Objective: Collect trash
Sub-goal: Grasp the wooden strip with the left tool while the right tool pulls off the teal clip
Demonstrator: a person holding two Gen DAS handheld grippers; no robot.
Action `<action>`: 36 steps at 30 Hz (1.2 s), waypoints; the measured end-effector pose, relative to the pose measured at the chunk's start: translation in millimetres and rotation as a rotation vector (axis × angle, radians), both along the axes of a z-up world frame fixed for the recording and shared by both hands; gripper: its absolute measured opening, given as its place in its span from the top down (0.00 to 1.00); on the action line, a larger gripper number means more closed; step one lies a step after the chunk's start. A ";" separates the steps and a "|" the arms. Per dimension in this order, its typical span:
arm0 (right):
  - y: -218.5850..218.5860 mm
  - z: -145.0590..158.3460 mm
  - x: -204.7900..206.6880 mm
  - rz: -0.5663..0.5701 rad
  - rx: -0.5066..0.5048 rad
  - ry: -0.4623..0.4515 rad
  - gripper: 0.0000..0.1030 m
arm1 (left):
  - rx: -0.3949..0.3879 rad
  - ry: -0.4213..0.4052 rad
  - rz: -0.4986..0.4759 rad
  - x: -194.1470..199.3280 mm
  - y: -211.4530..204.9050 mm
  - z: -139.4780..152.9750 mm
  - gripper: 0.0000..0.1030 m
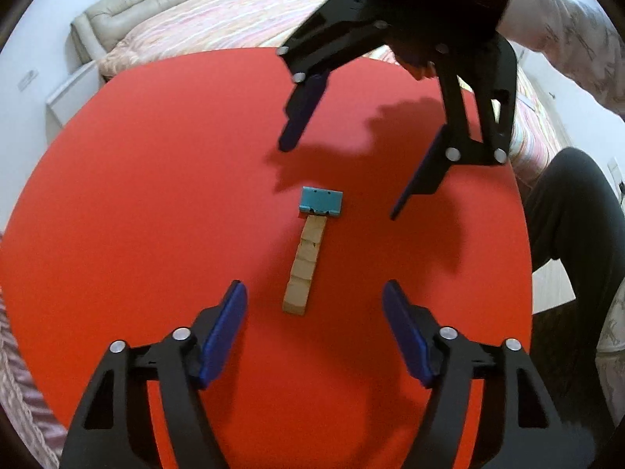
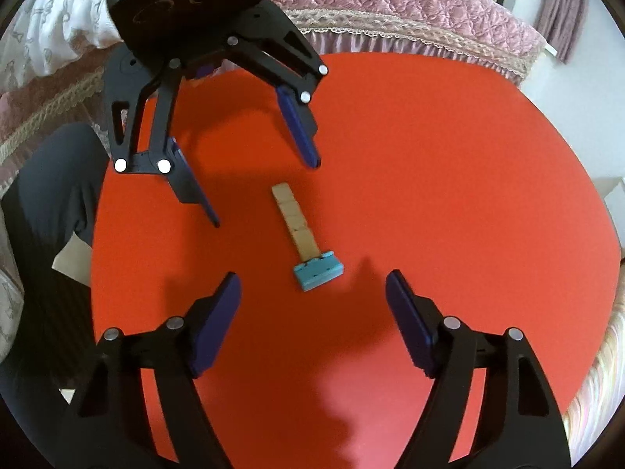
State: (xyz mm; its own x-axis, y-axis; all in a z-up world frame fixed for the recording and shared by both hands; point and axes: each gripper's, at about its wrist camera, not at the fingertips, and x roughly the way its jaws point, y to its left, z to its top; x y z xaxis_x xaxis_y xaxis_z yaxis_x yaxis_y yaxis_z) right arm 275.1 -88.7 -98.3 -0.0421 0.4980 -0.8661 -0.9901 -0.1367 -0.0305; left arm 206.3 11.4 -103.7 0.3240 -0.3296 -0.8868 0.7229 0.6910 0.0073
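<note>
A strip of tan wooden blocks [image 1: 303, 269] lies on the round red table [image 1: 136, 195], with a small blue block [image 1: 321, 202] at its far end. My left gripper [image 1: 314, 293] is open and empty, its fingers to either side of the strip's near end, above the table. My right gripper [image 1: 338, 181] comes in from the far side, open and empty, hovering over the blue block. In the right wrist view the blue block [image 2: 318, 270] sits just ahead of my open right gripper [image 2: 312, 285], the strip [image 2: 293, 221] runs away from it, and the left gripper [image 2: 265, 195] is beyond.
A bed with a striped cover [image 1: 218, 27] stands behind the table. A pink quilted bed [image 2: 410, 8] lies on the other side. The person's dark trouser leg [image 1: 574, 211] is beside the table's edge.
</note>
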 end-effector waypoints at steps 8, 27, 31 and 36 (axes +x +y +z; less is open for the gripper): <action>7.5 -7.7 3.8 0.066 0.000 0.011 0.48 | -0.007 -0.012 -0.024 -0.2 1.5 3.3 0.61; 6.2 -7.8 2.2 0.025 -0.005 0.036 0.74 | 0.014 -0.013 0.033 5.0 3.4 3.7 0.88; -1.1 -4.1 -1.4 -0.009 -0.013 0.025 0.74 | 0.015 -0.014 0.063 0.0 3.6 8.3 0.88; -11.6 8.7 -10.7 -0.048 -0.005 0.015 0.74 | 0.015 -0.028 0.095 -9.2 1.7 18.7 0.88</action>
State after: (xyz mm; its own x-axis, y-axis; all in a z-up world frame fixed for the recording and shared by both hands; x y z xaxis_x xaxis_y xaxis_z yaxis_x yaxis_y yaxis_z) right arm 264.5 -100.4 -89.6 -0.0309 0.4953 -0.8682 -0.9959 -0.0887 -0.0152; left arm 197.1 13.1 -85.0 0.3778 -0.2829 -0.8816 0.6533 0.7561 0.0374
